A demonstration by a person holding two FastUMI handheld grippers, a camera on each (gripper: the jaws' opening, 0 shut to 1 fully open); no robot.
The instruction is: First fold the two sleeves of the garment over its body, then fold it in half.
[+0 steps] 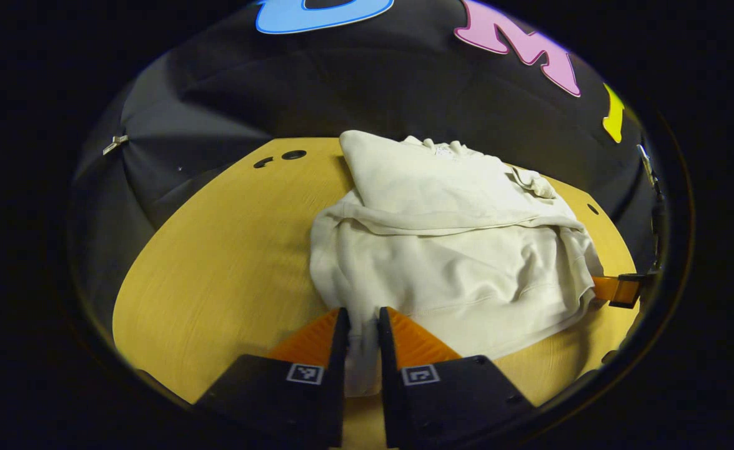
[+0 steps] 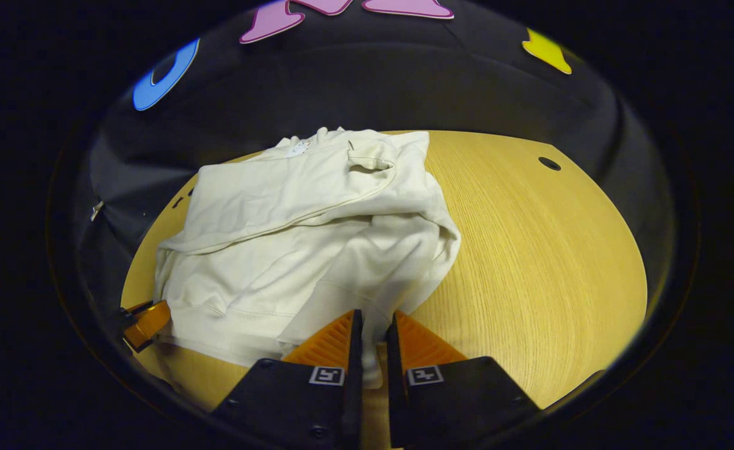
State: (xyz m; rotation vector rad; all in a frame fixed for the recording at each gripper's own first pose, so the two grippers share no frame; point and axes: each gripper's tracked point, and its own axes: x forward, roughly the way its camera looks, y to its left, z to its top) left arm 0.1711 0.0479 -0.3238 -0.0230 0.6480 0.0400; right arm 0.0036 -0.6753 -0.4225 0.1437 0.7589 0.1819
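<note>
Both tools pinch the soft, floppy garment (image 1: 441,250) by its near hem: left tool (image 1: 362,328), right tool (image 2: 374,331).

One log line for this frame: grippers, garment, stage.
left gripper: shut on hem | right gripper: shut on hem | sweatshirt: sleeves folded over body, on table | stage: half-fold pending

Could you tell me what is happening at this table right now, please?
A person is folding a cream sweatshirt on a round wooden table with a handheld claw in each hand. Both sleeves already lie across the body. The left claw and the right claw are each shut on the hem nearest them, apparently ready to fold the sweatshirt in half.
</note>
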